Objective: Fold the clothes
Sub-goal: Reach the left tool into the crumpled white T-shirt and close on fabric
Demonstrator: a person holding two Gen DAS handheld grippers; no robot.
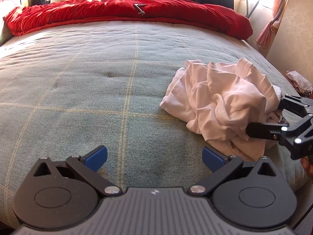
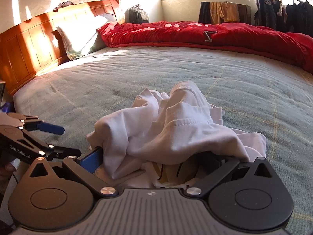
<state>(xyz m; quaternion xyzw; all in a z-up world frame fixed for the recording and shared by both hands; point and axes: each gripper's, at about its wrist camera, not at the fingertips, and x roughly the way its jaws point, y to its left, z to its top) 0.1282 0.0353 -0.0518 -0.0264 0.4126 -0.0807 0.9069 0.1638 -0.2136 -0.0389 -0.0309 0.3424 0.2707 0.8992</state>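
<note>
A crumpled white garment (image 1: pixel 221 99) lies in a heap on the green checked bedspread (image 1: pixel 97 74), near the bed's right edge; it fills the middle of the right wrist view (image 2: pixel 172 129). My left gripper (image 1: pixel 154 159) is open and empty above bare bedspread, left of the heap. My right gripper (image 2: pixel 154 160) is open, its fingers spread on either side of the heap's near edge, with cloth draped between and over them. It shows in the left wrist view (image 1: pixel 264 117) reaching into the heap from the right. The left gripper shows at the left of the right wrist view (image 2: pixel 58 141).
A red quilt (image 1: pixel 125 13) lies bunched along the far side of the bed. A wooden headboard (image 2: pixel 29 47) and pillows (image 2: pixel 82 31) stand at one end. A backpack (image 2: pixel 137 14) and hanging clothes (image 2: pixel 283 11) are beyond the bed.
</note>
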